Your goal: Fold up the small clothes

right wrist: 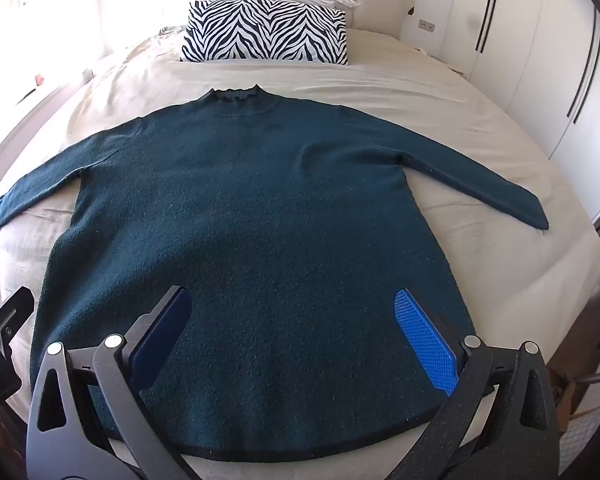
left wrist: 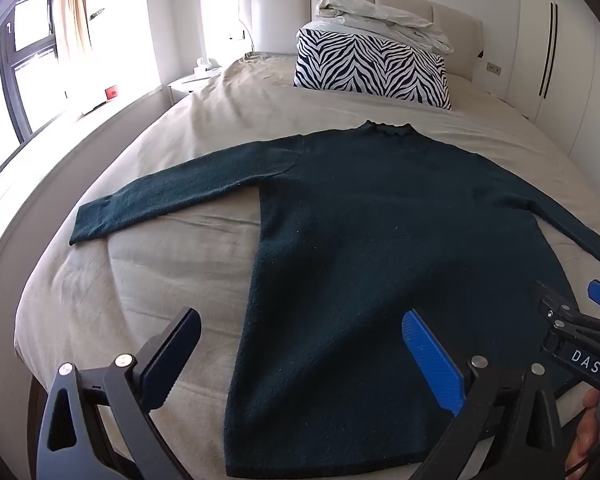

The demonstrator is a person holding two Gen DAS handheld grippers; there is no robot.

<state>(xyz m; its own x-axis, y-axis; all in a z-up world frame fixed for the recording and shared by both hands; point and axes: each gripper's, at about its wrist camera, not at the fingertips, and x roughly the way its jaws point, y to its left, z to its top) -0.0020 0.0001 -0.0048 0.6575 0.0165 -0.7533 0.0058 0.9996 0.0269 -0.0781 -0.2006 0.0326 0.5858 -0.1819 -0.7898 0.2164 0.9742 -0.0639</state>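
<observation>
Both jaws spread wide: your left hand-held gripper (left wrist: 300, 354) and right hand-held gripper (right wrist: 294, 330) hover empty over the sweater's hem (right wrist: 300, 454) at the bed's (right wrist: 480, 120) foot edge. Sweater (right wrist: 240, 216) lies flat mid-bed, sleeves out, unfolded; no fold begun. Bare sheet flanks both sleeves; zebra pillow (right wrist: 266, 32) well beyond the collar

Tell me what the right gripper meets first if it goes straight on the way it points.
Probably the dark green sweater: the open right gripper points over its lower body, spread flat on the bed. Height above the fabric is unclear.
</observation>
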